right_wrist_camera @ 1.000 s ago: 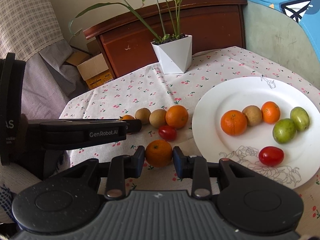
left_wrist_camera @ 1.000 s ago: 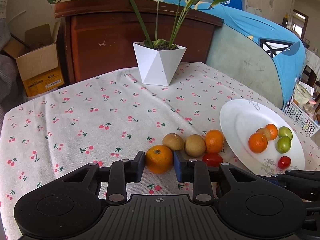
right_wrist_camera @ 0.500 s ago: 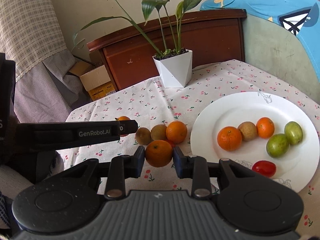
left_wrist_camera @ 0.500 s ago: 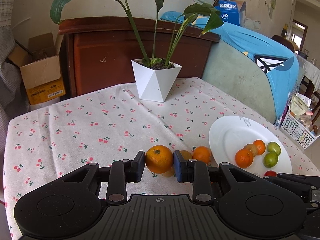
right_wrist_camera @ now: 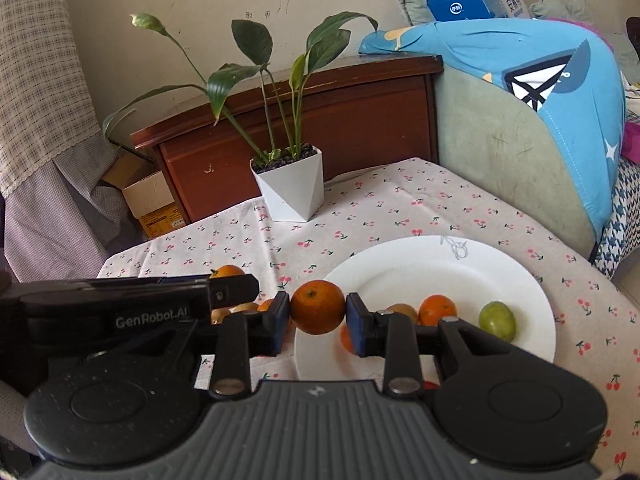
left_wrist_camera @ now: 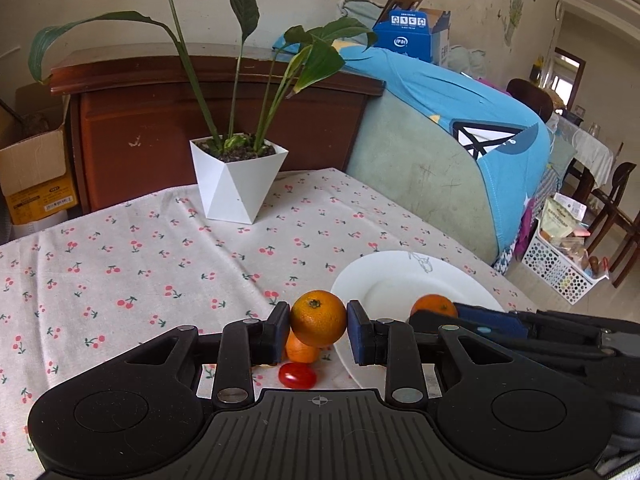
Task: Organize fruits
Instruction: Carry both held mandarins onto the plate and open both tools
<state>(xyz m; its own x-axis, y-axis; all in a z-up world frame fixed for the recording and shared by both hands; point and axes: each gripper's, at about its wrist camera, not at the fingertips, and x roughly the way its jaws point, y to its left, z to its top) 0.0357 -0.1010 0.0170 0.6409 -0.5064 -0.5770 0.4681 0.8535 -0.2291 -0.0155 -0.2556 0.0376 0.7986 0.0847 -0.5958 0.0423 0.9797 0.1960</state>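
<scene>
I have an orange clamped in each gripper, left (left_wrist_camera: 319, 329) and right (right_wrist_camera: 318, 318). I should carry both level over the plate (right_wrist_camera: 532, 300), lower gently, then release.

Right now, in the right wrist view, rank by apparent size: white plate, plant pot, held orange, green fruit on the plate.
1. white plate
2. plant pot
3. held orange, though enlarged by nearness to the camera
4. green fruit

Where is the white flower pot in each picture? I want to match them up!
Left wrist view: the white flower pot stands upper left of centre, at the table's far edge.
Right wrist view: the pot stands just above centre, at the same far edge.
Shared landmark: the white plate, lower right of the pot in both.
</scene>
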